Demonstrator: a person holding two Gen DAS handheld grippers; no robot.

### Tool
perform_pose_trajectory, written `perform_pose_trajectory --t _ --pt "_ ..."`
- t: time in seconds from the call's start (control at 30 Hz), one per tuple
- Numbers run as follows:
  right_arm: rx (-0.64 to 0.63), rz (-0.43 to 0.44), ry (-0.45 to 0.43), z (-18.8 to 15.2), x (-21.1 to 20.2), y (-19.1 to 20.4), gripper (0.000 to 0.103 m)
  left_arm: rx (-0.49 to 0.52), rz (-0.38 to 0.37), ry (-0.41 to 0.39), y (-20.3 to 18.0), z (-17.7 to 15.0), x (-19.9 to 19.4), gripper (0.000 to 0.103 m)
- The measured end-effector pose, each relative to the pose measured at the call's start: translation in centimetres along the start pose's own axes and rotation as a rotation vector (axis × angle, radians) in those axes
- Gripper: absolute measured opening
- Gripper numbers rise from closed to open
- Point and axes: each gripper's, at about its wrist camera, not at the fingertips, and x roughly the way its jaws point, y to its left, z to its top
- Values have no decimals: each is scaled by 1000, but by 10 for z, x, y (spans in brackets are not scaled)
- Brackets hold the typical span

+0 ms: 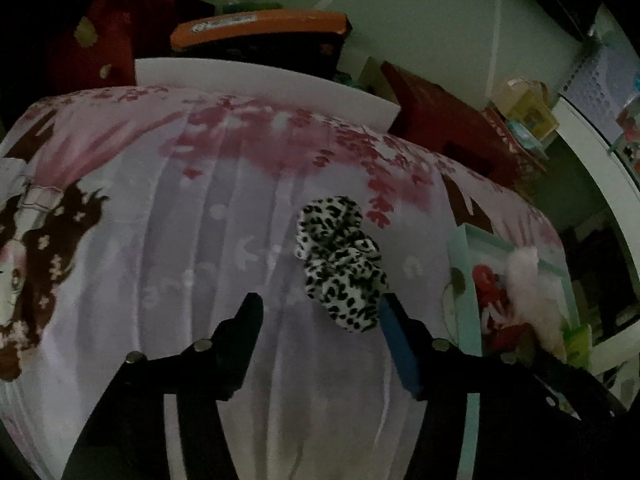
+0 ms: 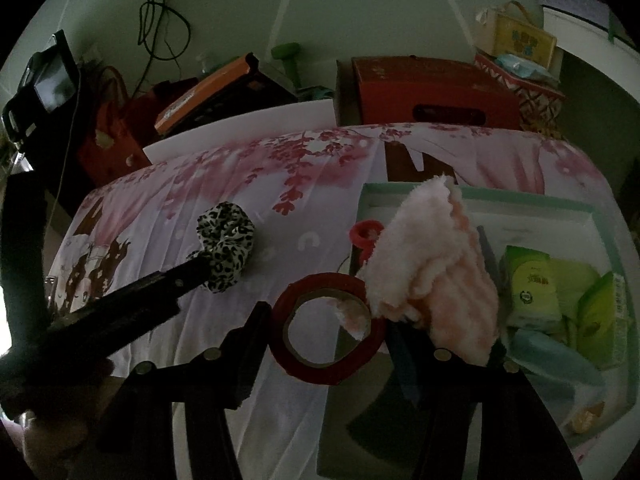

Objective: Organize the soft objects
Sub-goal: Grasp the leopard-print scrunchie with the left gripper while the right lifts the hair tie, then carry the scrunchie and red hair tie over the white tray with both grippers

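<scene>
- left gripper [image 1: 320,312]: jaws partly open, pointing down at the printed sheet [image 1: 180,220]. One leopard-print scrunchie [image 1: 340,264] lies mid-sheet, just ahead of the tips, its near end touching the blue-padded finger; other finger is clear of it. Not pinched.
- In the right wrist view the left gripper [image 2: 200,268] reaches in from the left edge, tip at the scrunchie [image 2: 226,246].
- right gripper [image 2: 328,332]: jaws roughly half open, one red tape roll [image 2: 326,328] sitting between the fingers; cannot tell whether the pads press it.
- One fluffy pink cloth [image 2: 432,272] drapes over the right finger and the left wall of the mint-rimmed box [image 2: 520,196], right side of the sheet.
- One small red ring [image 2: 366,234] at the box's left wall.
- Green tissue packs [image 2: 532,284] inside the box, at least two.
</scene>
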Motion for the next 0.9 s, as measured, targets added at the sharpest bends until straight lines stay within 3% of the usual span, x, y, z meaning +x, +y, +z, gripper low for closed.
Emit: perform_pose_trajectory --t 0.13,0.2,0.5,0.9 --pt "-5 1 1 0 0 1 60 6 -18 6 -5 -1 8 47" --pt "-4 2 1 -1 1 1 60 5 -27 20 -6 -2 13 35" --pt "0 2 4 -1 2 1 60 -18 -72 27 -2 -2 14 13" --pt "2 8 -6 -2 -1 1 60 32 -67 -53 -15 3 -15 10"
